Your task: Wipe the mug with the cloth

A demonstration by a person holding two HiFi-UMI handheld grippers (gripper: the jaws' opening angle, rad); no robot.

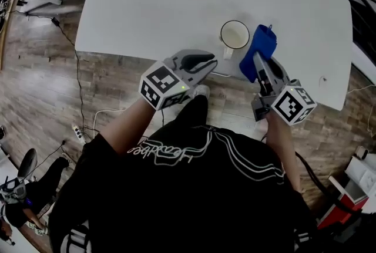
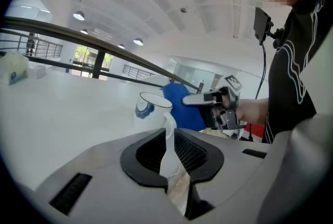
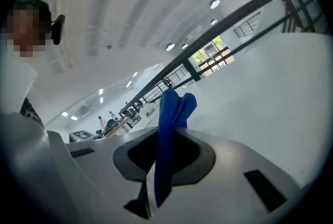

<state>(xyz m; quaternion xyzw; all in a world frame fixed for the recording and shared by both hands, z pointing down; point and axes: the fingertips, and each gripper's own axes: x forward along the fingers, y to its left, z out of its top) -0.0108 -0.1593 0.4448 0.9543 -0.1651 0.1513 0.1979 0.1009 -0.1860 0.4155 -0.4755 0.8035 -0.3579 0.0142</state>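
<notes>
So the mug (image 2: 149,114) is held by its handle (image 2: 169,125), which is pinched right between the jaws of the left gripper (image 2: 169,138). Those jaws are drawn in narrow, one pad is pressed on either side of the handle, and the cup body is sat just past the tips, upright on the white table (image 1: 176,5). A blue patch can be seen on the mug's wall, though whether it's print or a reflection can't be told. The cloth (image 3: 174,108) is clamped in the right gripper (image 3: 165,150), with the jaws closed down to little more than the thickness of the fabric. A folded blue bunch is poked out past the tips, and a strip is trailed back between the pads. In the head view the cloth is seen just beside the mug, on the side away from the left jaws, and whether the two are actually touching can't be made out. In the left gripper view the cloth and the right gripper are seen straight ahead of the left jaws, behind the mug. Well off to the left of those jaws, a pale bundle (image 2: 11,68) is parked near the far table edge.
</notes>
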